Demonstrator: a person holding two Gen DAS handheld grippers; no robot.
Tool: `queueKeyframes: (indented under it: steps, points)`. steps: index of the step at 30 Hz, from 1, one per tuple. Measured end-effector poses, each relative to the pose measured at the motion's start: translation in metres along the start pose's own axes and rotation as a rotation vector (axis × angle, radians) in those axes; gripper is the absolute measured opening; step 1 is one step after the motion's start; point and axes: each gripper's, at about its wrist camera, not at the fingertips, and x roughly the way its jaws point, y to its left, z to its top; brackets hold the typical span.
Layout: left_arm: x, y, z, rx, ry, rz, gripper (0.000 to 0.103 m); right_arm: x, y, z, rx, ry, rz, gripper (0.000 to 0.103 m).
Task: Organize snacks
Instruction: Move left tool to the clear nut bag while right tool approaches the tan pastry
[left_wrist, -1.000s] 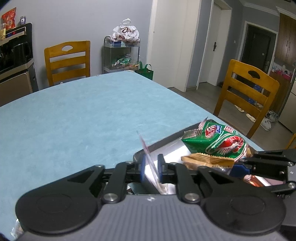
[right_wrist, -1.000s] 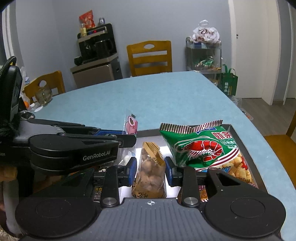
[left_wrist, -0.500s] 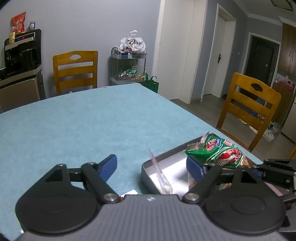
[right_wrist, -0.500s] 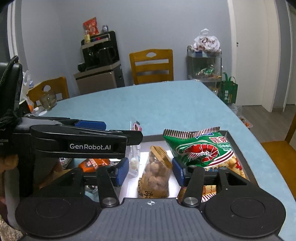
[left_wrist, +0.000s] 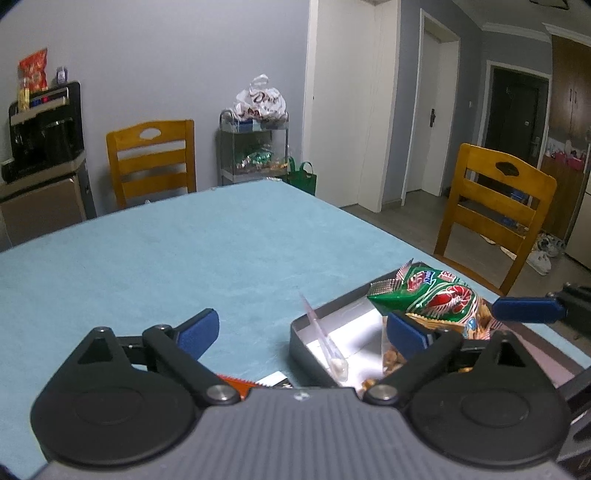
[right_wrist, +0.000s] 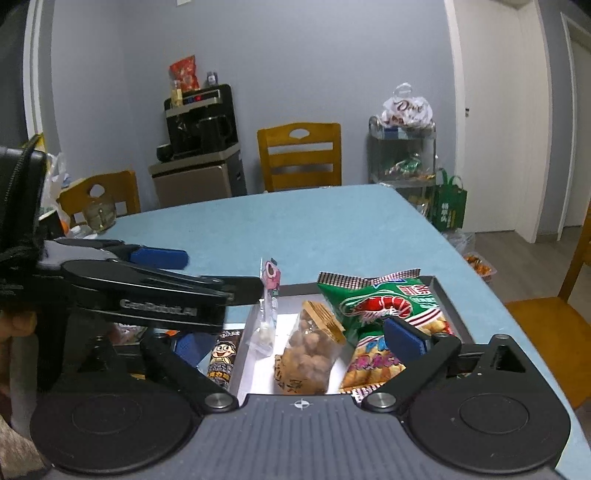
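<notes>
A grey tray (right_wrist: 445, 299) on the blue table holds a green shrimp-chip bag (right_wrist: 380, 302), a clear bag of brown nuts (right_wrist: 310, 343) and a thin clear candy packet with a pink top (right_wrist: 269, 314) leaning at its left wall. My right gripper (right_wrist: 295, 343) is open and empty, raised just in front of the nut bag. My left gripper (left_wrist: 301, 332) is open and empty, above the tray's (left_wrist: 332, 308) left corner; the candy packet (left_wrist: 325, 339) and green bag (left_wrist: 432, 295) show there. The left gripper also shows in the right wrist view (right_wrist: 159, 258).
A dark snack packet with a cartoon face (right_wrist: 221, 362) and an orange packet (left_wrist: 236, 384) lie on the table left of the tray. Wooden chairs (left_wrist: 491, 206) stand at the table's far and right sides. The table edge (right_wrist: 517, 332) runs close to the tray's right.
Both grippers opened and drew back and up. The left let go of the candy packet, the right let go of the nut bag; both packets now rest in the tray.
</notes>
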Motion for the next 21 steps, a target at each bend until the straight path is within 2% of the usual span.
queueKeyframes:
  steps: [8,17,21]
  points:
    - [-0.030,0.005,-0.004,0.054,-0.050,0.025,0.101,-0.011,0.009,-0.004,-0.006,-0.018,0.040,0.103]
    - [-0.058,0.037,-0.008,0.016,-0.044,0.040,0.101,-0.019,0.025,-0.004,-0.040,-0.042,0.047,0.103]
    - [-0.077,0.055,-0.014,-0.009,-0.067,0.066,0.101,-0.022,0.038,-0.004,-0.063,-0.057,0.057,0.103]
